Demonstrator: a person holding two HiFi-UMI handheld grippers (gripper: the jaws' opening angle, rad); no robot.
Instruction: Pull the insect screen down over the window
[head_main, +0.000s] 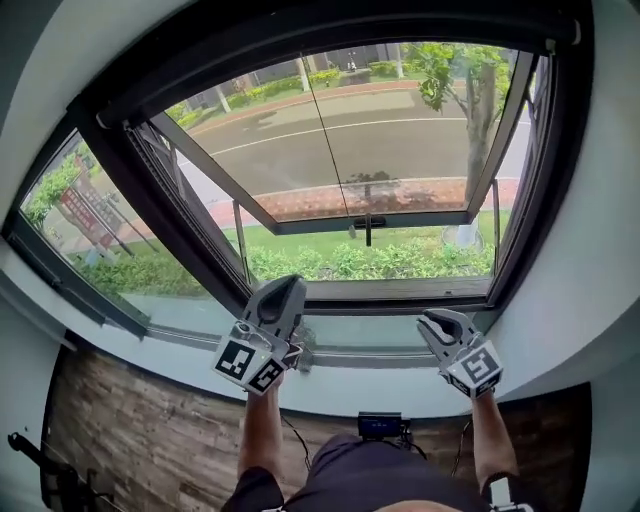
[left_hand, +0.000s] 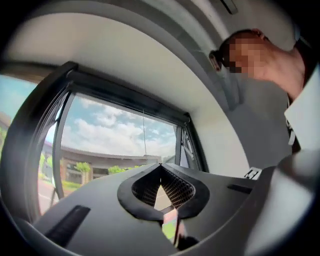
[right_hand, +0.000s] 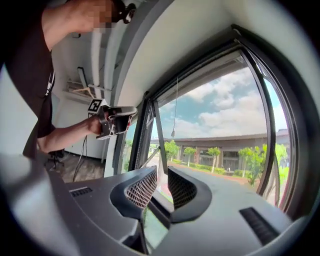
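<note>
1. At seven o'clock in the head view, the left gripper (head_main: 284, 292) is held up in front of the window sill (head_main: 340, 385). Its jaws are pressed together at the tips, and nothing is seen clamped between them.
2. From the centre up to twelve o'clock, the window (head_main: 360, 150) is seen with its dark-framed sash swung outward over a road and hedges.
3. The insect screen itself cannot be made out over the opening. A thin pull cord (head_main: 325, 130) is seen hanging from the top bar (head_main: 330, 38) at twelve o'clock, down the middle of the glass and well apart from both grippers.
4. At five o'clock, the right gripper (head_main: 432, 322) is raised near the sill. Its jaws are spread apart and nothing is held between them.
</note>
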